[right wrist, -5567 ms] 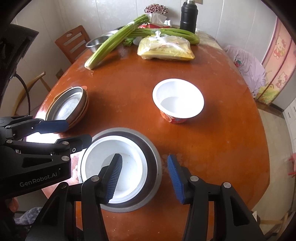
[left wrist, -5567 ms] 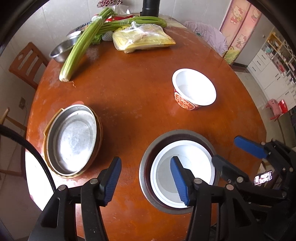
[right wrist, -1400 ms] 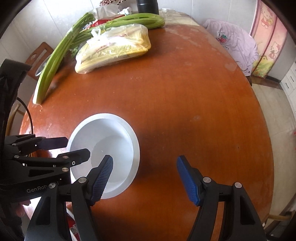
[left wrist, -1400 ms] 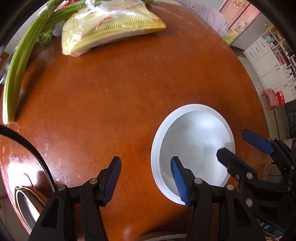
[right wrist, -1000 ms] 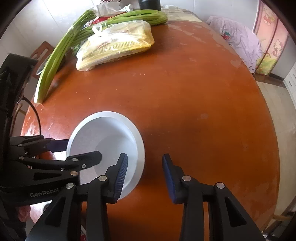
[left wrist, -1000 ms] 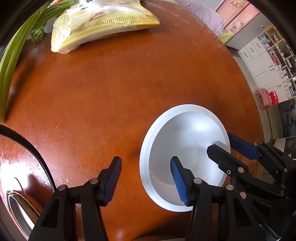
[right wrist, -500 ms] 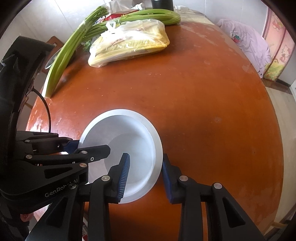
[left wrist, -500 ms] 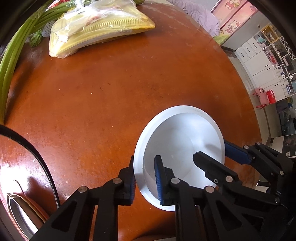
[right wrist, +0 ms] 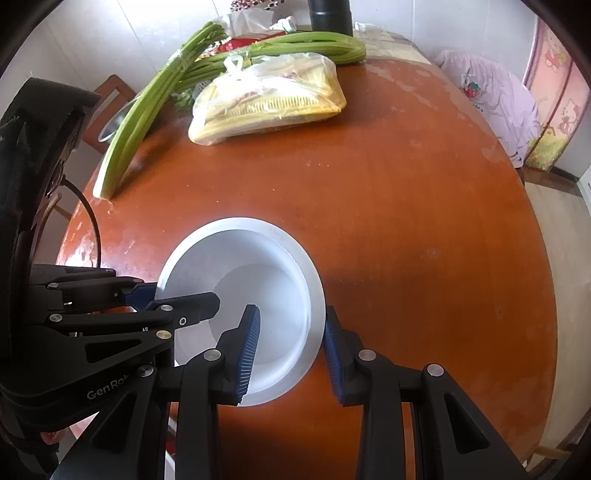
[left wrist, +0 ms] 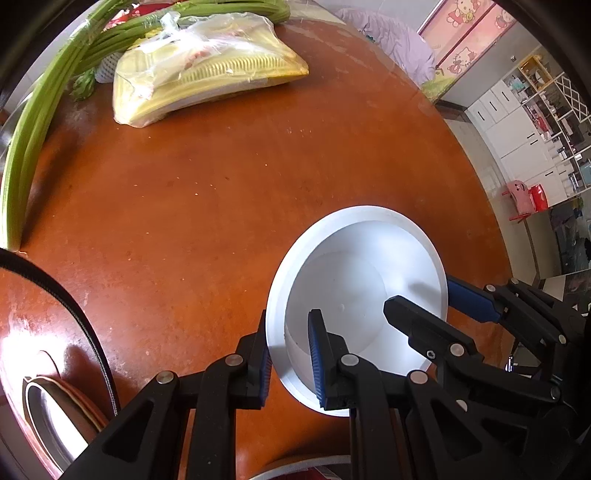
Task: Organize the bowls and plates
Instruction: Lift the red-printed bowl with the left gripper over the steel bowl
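A white bowl (left wrist: 369,280) is held between both grippers above the round wooden table (left wrist: 221,177). My left gripper (left wrist: 290,354) is shut on the bowl's left rim, one finger inside and one outside. My right gripper (right wrist: 290,350) is shut on the bowl's (right wrist: 258,280) right rim in the same way. The right gripper also shows in the left wrist view (left wrist: 436,306), and the left gripper shows in the right wrist view (right wrist: 170,295). A stack of metal plates (left wrist: 55,417) lies at the table's near left edge.
A yellow bag of food (left wrist: 199,74) and long green celery stalks (left wrist: 33,122) lie at the far side of the table. A dark flask (right wrist: 330,14) and a metal bowl (right wrist: 118,118) stand beyond them. A rim of another dish (left wrist: 303,467) shows at the bottom edge.
Both grippers moved from the nested dishes to the white bowl and closed on its opposite rims. In the last half second the bowl has risen slightly in their grip.
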A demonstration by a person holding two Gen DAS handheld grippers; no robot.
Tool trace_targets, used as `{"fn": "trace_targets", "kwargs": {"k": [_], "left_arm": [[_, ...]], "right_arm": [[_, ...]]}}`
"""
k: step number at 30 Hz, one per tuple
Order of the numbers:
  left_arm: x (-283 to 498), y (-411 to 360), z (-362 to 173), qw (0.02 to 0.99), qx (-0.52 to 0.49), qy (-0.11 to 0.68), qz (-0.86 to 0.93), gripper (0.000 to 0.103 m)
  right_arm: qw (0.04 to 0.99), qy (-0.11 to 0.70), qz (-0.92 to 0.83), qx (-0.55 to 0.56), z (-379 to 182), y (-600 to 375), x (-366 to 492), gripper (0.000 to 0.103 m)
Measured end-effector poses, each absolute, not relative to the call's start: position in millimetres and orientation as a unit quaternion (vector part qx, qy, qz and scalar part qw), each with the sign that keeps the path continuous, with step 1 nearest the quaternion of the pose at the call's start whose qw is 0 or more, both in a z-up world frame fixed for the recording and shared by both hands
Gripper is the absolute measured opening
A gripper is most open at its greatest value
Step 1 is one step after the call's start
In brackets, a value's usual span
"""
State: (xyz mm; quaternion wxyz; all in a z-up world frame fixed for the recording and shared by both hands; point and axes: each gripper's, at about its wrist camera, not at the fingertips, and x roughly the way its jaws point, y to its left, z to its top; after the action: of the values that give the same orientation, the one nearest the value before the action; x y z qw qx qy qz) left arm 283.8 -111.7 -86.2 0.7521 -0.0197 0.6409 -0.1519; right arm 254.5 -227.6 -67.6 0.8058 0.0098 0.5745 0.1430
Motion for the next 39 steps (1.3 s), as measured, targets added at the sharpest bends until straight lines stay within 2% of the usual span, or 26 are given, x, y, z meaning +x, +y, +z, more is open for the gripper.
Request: {"fn": "trace_targets", "kwargs": {"k": [12,25,39], "left_arm": [[267.2,-98.2,-55.6,0.775,-0.025,0.616,-0.142,0.018],[213.5,-70.0,-11.5,0.799,-0.031,0.585,-0.134,0.018],[135.0,-47.4,-15.7,0.795,-0.025,0.591,-0.133,0.018]], "right_arm": [[0.821,0.55,0.157,-0.003,-36.7,-213.8,237.0,0.036],[0.84,0.514,0.175,-0.006,5.8,-192.0,188.5,0.036],[0.839,0.515,0.176,-0.002,13.3,-167.2,114.2,0.036]]}}
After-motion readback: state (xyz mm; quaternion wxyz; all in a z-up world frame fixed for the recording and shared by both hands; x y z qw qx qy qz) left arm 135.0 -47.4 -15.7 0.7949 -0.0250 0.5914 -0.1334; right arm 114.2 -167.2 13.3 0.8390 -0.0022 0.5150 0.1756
